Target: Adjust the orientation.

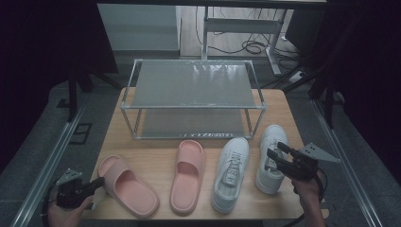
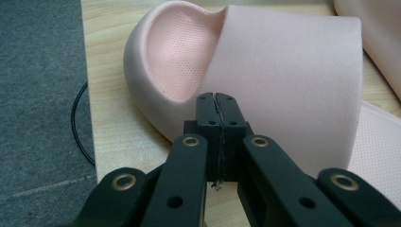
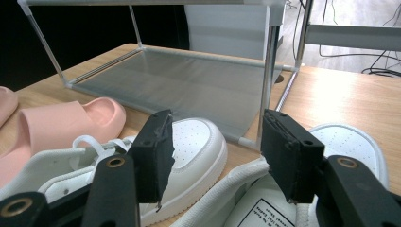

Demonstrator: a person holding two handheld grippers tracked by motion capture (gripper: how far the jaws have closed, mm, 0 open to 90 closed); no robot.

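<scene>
High view: two-tier shoe rack point(image 1: 193, 85), both shelves bare.
Before the rack, clenched left gripper point(image 1: 98, 183) nears pink slide point(image 1: 126, 185); released right gripper point(image 1: 276, 151) straddles white sneaker point(image 1: 271, 158).

Grey carpet floor point(image 1: 42, 142), wooden table point(image 1: 161, 163), dark surroundings, cables point(image 1: 250, 47)

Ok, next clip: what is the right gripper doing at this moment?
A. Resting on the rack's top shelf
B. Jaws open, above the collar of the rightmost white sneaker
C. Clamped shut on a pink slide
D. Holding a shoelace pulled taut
B: in the right gripper view the right gripper has its jaws standing wide apart with nothing pressed between them, over the collar opening of the rightmost white sneaker.
</scene>
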